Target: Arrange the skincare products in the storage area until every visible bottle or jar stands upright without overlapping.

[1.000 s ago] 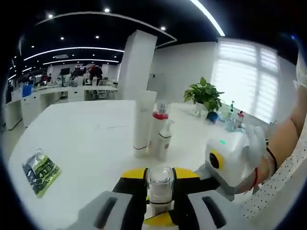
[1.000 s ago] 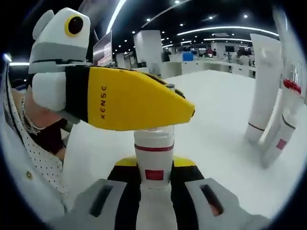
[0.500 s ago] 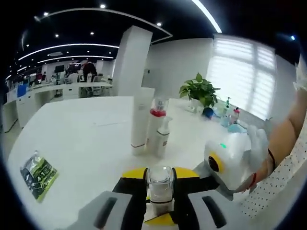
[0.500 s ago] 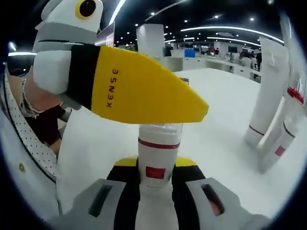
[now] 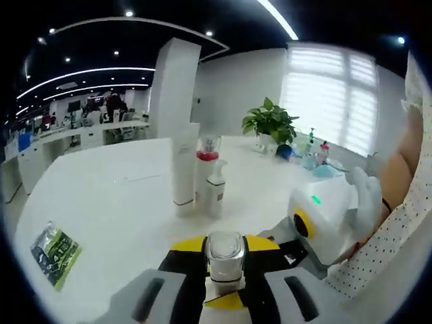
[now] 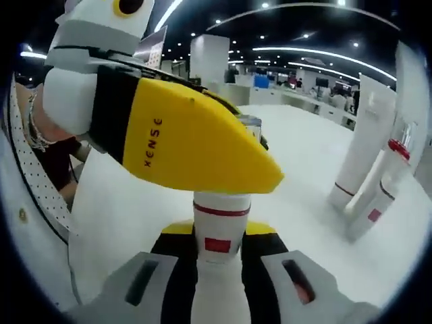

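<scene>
My right gripper [image 6: 217, 270] pinched a smooth white bottle [image 6: 219, 226] with a red band; my left gripper [image 5: 225, 283] clamped its clear glossy cap [image 5: 225, 253]. Three upright white bottles [image 5: 196, 177] stood at 11 o'clock on the table [image 5: 108, 202].

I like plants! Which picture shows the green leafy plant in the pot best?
The left gripper view: the green leafy potted plant stands unblocked by the window at the white table's far edge. I can't find it in the right gripper view.

White table [image 5: 108, 202] — upright tube [image 5: 183, 169], red-collared bottle [image 5: 205, 172], pump bottle [image 5: 215, 189]; green packet [image 5: 55, 247] lying flat.
</scene>
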A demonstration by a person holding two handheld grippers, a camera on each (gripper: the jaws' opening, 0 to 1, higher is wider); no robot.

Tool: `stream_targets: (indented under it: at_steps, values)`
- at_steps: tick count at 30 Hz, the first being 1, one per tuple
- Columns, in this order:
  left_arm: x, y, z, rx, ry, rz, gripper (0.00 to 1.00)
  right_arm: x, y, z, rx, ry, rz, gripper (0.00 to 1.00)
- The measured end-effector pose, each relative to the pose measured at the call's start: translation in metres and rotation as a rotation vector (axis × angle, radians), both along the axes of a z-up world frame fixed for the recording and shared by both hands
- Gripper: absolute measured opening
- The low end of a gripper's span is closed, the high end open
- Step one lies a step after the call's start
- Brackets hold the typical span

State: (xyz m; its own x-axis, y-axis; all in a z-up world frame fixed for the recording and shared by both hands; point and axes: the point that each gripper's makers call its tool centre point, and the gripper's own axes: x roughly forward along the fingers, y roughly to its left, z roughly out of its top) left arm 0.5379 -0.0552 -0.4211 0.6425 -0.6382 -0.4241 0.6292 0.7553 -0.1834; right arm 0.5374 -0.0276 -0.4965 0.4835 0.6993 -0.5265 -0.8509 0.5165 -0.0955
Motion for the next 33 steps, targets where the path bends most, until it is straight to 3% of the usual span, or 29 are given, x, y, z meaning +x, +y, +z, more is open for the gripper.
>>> stream_targets:
  at_steps: [2, 5, 8, 11, 14, 18, 21, 23, 24, 28, 30, 33]
  values:
    - [-0.001, -0.005, 0.000, 0.053, -0.025, -0.028, 0.19, 0.000, -0.003, 0.002, 0.032, -0.001, -0.021, 0.23]
    - [-0.004, -0.014, -0.001, 0.102, -0.056, -0.056, 0.19, 0.002, -0.013, 0.004, 0.019, -0.017, -0.074, 0.22]
    - [-0.006, -0.016, -0.003, 0.116, -0.082, -0.058, 0.19, 0.002, -0.016, 0.013, 0.123, 0.000, -0.136, 0.21]
    - [-0.006, -0.015, -0.002, 0.101, -0.077, -0.059, 0.19, 0.002, -0.016, 0.010, 0.095, -0.064, -0.126, 0.21]
    - [-0.006, -0.013, -0.002, 0.092, -0.090, -0.068, 0.19, 0.005, -0.015, 0.008, 0.117, -0.034, -0.153, 0.20]
    - [-0.006, -0.010, -0.001, 0.055, -0.083, -0.065, 0.20, 0.006, -0.012, 0.005, 0.092, -0.051, -0.148, 0.20]
    - [-0.005, -0.009, 0.011, -0.041, -0.117, -0.042, 0.21, 0.007, -0.011, 0.005, 0.075, -0.060, -0.142, 0.20]
    - [-0.003, -0.002, 0.026, -0.082, -0.190, -0.010, 0.26, 0.008, -0.011, 0.004, 0.069, -0.068, -0.141, 0.20]
    - [-0.002, 0.008, 0.038, -0.104, -0.254, 0.025, 0.29, 0.010, -0.011, 0.004, 0.074, -0.064, -0.150, 0.20]
    - [-0.005, 0.040, 0.056, -0.178, -0.366, 0.125, 0.39, 0.016, -0.011, 0.004, 0.086, -0.054, -0.176, 0.20]
    - [-0.005, 0.063, 0.056, -0.211, -0.420, 0.210, 0.40, 0.019, -0.011, 0.005, 0.066, -0.068, -0.175, 0.20]
    - [-0.006, 0.091, 0.038, -0.235, -0.413, 0.331, 0.40, 0.028, -0.013, 0.007, 0.060, -0.079, -0.190, 0.20]
